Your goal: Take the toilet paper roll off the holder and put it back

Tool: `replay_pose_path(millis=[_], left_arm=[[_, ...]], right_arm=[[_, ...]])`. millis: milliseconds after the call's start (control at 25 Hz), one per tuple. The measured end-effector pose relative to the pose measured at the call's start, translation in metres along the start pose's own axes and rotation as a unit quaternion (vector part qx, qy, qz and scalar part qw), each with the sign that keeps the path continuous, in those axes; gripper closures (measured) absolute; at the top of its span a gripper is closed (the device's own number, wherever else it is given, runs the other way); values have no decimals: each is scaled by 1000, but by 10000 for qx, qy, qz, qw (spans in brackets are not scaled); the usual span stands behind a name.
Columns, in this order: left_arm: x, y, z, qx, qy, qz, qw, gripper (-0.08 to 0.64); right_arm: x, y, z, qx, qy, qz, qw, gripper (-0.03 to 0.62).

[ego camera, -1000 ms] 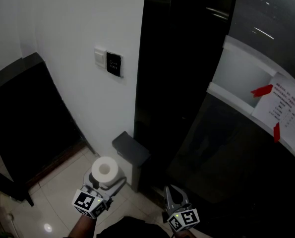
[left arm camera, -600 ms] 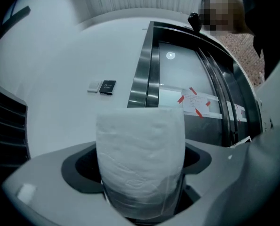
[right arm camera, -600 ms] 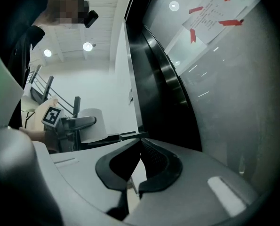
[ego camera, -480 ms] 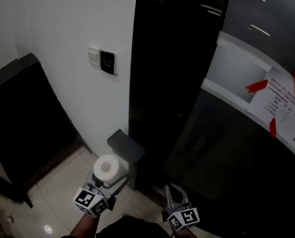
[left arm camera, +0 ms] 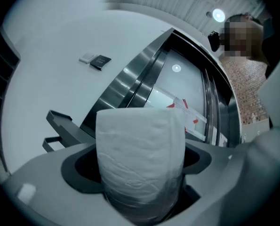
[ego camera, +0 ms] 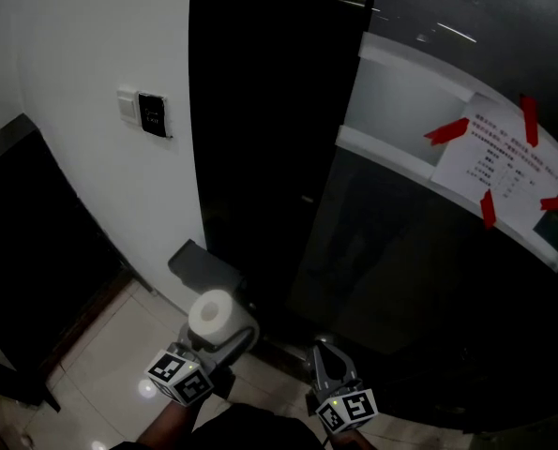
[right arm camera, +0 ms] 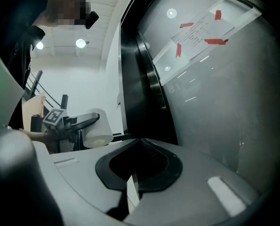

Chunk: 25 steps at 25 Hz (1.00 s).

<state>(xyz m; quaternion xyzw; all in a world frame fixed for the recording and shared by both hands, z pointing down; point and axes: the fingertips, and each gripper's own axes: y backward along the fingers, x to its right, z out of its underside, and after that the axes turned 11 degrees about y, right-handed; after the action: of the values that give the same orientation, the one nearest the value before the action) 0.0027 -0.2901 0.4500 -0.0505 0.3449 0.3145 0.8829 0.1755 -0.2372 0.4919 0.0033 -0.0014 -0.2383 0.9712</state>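
The left gripper [ego camera: 220,337] had its jaws spread wide around the toilet paper roll [ego camera: 211,312], clamping it on end. The roll was off the grey holder [ego camera: 199,262], just in front of it. The right gripper [ego camera: 324,356], to the right of the holder and apart from it, had its jaws pressed together with nothing between them. Above the holder, a switch plate [ego camera: 140,111] sat on the white wall [ego camera: 72,45]. Far to the holder's right hung a taped notice [ego camera: 499,162].

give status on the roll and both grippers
Left gripper shut on toilet paper roll, off the holder. Right gripper shut, empty. Nothing seen in the way.
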Motion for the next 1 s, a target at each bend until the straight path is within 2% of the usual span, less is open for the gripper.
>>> replay_pose_path(millis=[160, 280, 400, 480, 600, 680, 760, 800, 880, 1000], left_arm=[[5, -13, 15, -29, 861, 240, 9960, 90], [4, -20, 27, -53, 1315, 322, 9908, 89], [-5, -25, 43, -76, 1929, 325, 9806, 90], [-16, -26, 59, -62, 2604, 294, 9650, 91], [-29, -25, 84, -30, 3785, 209, 9254, 91], [-28, -29, 91, -5, 4328, 369, 9008, 91], [-32, -34, 96, 24, 4704, 505, 8810, 91], [-35, -36, 98, 63, 4841, 542, 8733, 91], [-44, -38, 102, 135, 5003, 536, 8641, 91], [-57, -35, 111, 121, 5070, 384, 8610, 91]], right_arm=[[12, 14, 3, -75, 23, 231, 9997, 578], [18, 19, 2, -113, 69, 321, 9994, 578], [18, 15, -2, -68, 112, 306, 9994, 578], [16, 11, -5, -37, 138, 250, 9996, 578], [12, 6, -6, -53, 166, 171, 9997, 578], [11, 3, -6, -60, 169, 144, 9997, 578], [10, 1, -6, -64, 173, 129, 9997, 578], [10, 0, -6, -64, 178, 125, 9997, 578], [11, 1, -5, -36, 196, 140, 9997, 578], [11, 1, -5, -33, 188, 184, 9996, 578]])
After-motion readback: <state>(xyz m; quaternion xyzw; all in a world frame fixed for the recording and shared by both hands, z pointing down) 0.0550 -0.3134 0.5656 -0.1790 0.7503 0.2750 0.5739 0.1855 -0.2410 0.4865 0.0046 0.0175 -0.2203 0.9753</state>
